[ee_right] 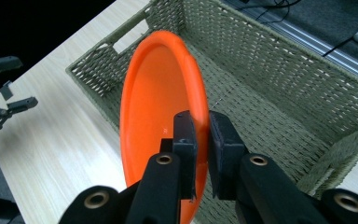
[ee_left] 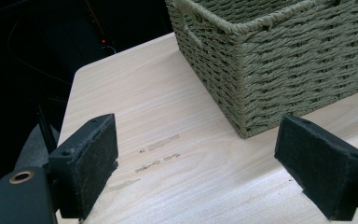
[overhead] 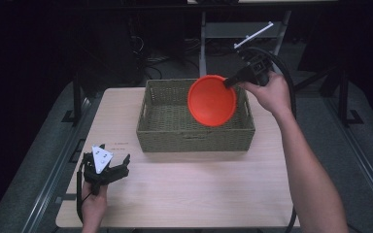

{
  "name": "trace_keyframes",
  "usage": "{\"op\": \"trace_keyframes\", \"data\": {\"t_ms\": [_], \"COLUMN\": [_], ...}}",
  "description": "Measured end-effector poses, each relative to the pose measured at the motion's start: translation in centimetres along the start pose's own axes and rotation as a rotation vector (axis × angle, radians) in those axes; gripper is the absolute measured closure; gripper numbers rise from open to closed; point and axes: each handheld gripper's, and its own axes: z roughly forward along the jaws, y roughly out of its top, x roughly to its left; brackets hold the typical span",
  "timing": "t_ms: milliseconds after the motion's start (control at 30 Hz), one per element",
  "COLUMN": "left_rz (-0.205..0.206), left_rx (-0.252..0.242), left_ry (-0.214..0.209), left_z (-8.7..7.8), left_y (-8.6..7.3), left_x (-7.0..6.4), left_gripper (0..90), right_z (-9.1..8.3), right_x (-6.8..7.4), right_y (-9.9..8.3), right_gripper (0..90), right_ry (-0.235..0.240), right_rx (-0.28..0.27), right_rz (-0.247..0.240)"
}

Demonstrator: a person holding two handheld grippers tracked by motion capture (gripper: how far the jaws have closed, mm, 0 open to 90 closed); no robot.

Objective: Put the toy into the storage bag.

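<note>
Setting: dark room, cables and a metal frame along the top of the high view; pale wooden desk (overhead: pixel 184 194) across the middle. Item one: woven green basket (overhead: pixel 194 133), centre of frame, open top, no contents visible. Item two: orange plate (overhead: pixel 211 101), held on edge above the basket's right half, centre-right of the high view, clear of the weave. Right tongs (overhead: pixel 229 82) are clamped on the plate's upper right rim; in the right gripper view the pads (ee_right: pixel 185 140) pinch a narrow strip of rim (ee_right: pixel 200 100). Left tongs (overhead: pixel 108 162) stand apart and idle, lower left, well away from the basket. Risks, judged: thin edge grip may let the plate pivot or slip; lowered tilted, its bottom edge may catch the basket's near wall or drop hard.
</note>
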Motion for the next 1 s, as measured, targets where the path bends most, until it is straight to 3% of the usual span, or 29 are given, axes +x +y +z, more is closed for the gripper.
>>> {"op": "trace_keyframes", "data": {"t_ms": [333, 733, 1000], "left_rz": [-0.008, -0.006, -0.005], "left_rx": [0.000, 0.000, 0.001], "left_ry": [0.001, -0.005, -0.005], "left_z": [0.0, 0.0, 0.0], "left_y": [0.0, -0.1, -0.1], "left_x": [0.0, -0.1, -0.1], "left_gripper": [12.8, 12.8, 12.8], "right_z": [0.6, 1.0, 1.9], "right_x": [-1.5, -3.3, -3.6], "right_y": [-0.1, -0.4, -0.4], "right_gripper": [82.0, 82.0, 82.0], "right_ry": [0.006, -0.021, -0.024], "right_rx": [-0.013, -0.037, -0.031], "right_rz": [0.052, 0.098, 0.112]}}
